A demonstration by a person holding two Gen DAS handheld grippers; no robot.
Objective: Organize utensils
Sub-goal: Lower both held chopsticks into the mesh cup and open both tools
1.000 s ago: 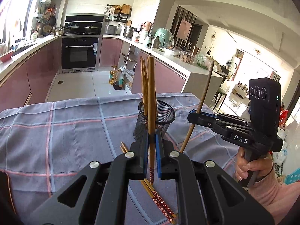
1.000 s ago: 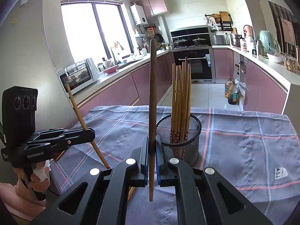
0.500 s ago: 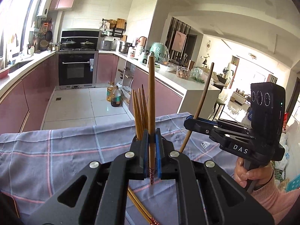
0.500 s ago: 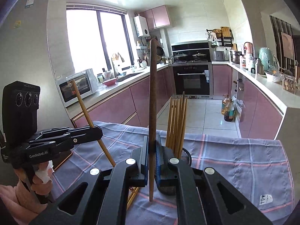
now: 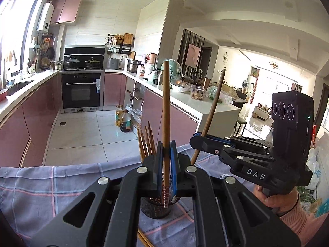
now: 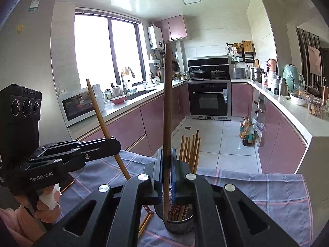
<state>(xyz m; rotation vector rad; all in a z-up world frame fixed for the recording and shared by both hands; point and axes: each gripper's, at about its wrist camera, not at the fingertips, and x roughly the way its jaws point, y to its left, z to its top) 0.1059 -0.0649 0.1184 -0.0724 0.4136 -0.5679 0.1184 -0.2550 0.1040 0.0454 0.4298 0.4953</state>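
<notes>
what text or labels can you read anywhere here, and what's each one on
"DAS": white letters on the black right gripper body.
"GenRobot.AI": on the black left gripper body; the "GenRobot" atop its camera block is fainter.
Stickers on the grey fridge and oven door: too small to read.

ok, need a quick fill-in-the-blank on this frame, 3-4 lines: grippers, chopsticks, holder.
1. Each hand-held gripper, left and right, is shut on a single ____.
2. The mesh holder stands on a checked ____.
3. The chopsticks already in the holder stand ____.
4. More chopsticks lie on the cloth ____ the holder.

Missing words: chopstick; cloth; upright; beside
</notes>
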